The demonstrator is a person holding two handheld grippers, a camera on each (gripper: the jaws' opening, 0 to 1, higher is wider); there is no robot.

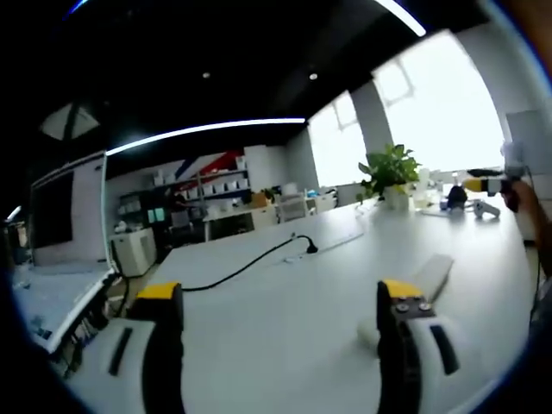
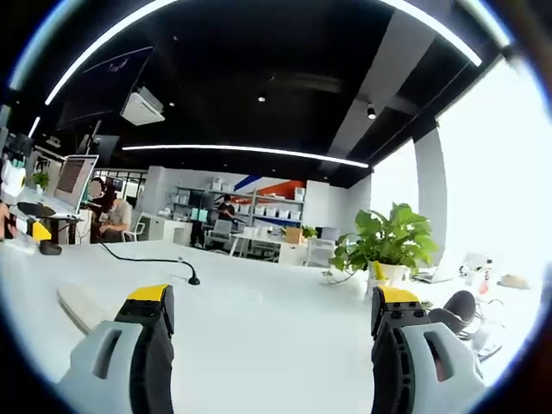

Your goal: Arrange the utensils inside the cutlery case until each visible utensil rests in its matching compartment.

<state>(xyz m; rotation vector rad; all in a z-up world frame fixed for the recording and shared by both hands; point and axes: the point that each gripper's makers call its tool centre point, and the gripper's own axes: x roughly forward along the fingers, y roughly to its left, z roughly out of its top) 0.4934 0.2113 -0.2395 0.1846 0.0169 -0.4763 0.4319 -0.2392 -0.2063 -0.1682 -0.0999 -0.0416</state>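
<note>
White table [image 1: 285, 319] | black cable [image 1: 241, 269], potted plant [image 2: 385, 244] | both tongs released, empty

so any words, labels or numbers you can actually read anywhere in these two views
None can be read.
Bins on the back shelves: any labels too small and blurred.
Monitor at the far desk: screen content too blurred.
Left gripper and right gripper: no print shows on the yellow-tipped fingers.
White table, black cable and potted plant: no lettering.
</note>
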